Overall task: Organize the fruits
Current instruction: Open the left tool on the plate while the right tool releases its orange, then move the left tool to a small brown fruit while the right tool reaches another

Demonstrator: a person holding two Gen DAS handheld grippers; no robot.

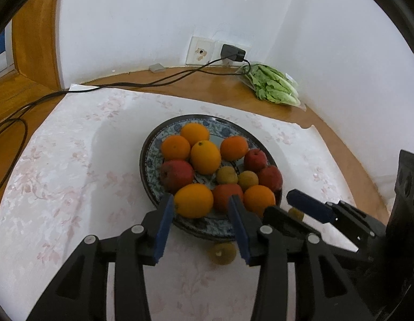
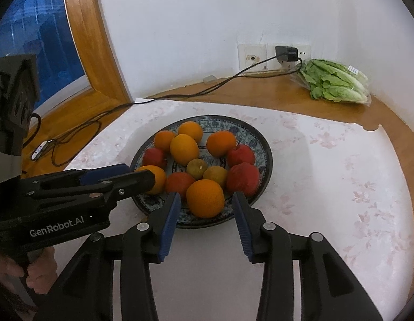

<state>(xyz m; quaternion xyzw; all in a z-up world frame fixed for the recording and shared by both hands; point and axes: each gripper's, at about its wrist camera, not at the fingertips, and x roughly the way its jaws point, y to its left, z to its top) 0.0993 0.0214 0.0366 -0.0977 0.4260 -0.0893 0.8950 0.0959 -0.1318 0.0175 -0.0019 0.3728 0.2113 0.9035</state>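
Observation:
A dark patterned plate on the white floral cloth holds several oranges, red apples and small yellow-brown fruits. My left gripper is open at the plate's near rim, its blue pads either side of the front-left orange, which rests on the plate. My right gripper is open too, and its pads flank the front-right orange with a gap on each side. Each gripper shows in the other's view: the left gripper, the right gripper. A small yellow-green fruit lies on the cloth below the plate.
A bag of lettuce lies at the back right by the wall. A black charger is plugged into the socket, and its cable runs left across the wooden table. A hand holds the left gripper's grip.

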